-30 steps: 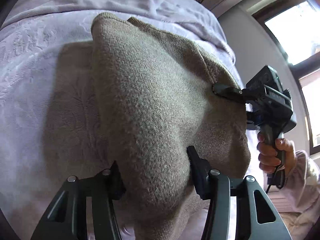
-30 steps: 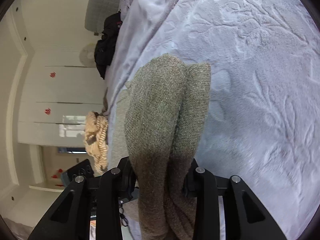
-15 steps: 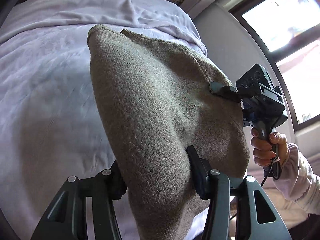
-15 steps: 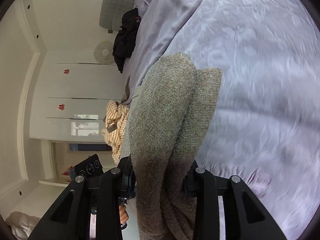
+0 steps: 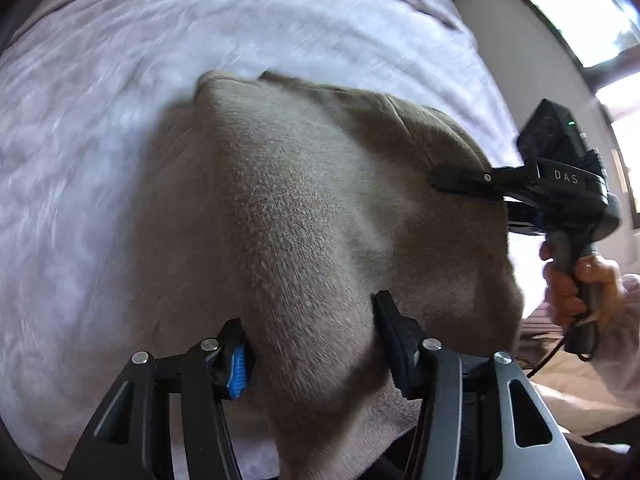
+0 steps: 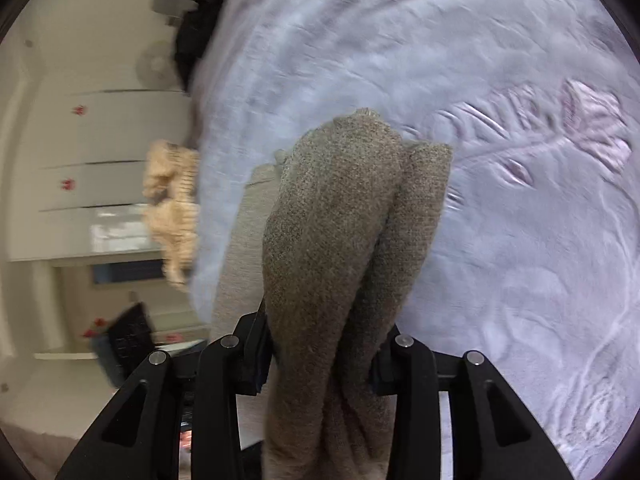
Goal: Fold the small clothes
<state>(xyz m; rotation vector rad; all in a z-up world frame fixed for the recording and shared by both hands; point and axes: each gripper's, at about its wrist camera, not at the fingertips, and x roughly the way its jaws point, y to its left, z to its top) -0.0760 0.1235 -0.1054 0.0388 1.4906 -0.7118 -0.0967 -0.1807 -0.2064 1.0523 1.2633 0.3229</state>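
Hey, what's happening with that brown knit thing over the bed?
A person is folding a brown knit garment over a lilac bedspread, a handheld gripper in each hand. The left gripper and right gripper each have a bunch of the fabric between their fingers. Both pairs of jaws have just been opening.
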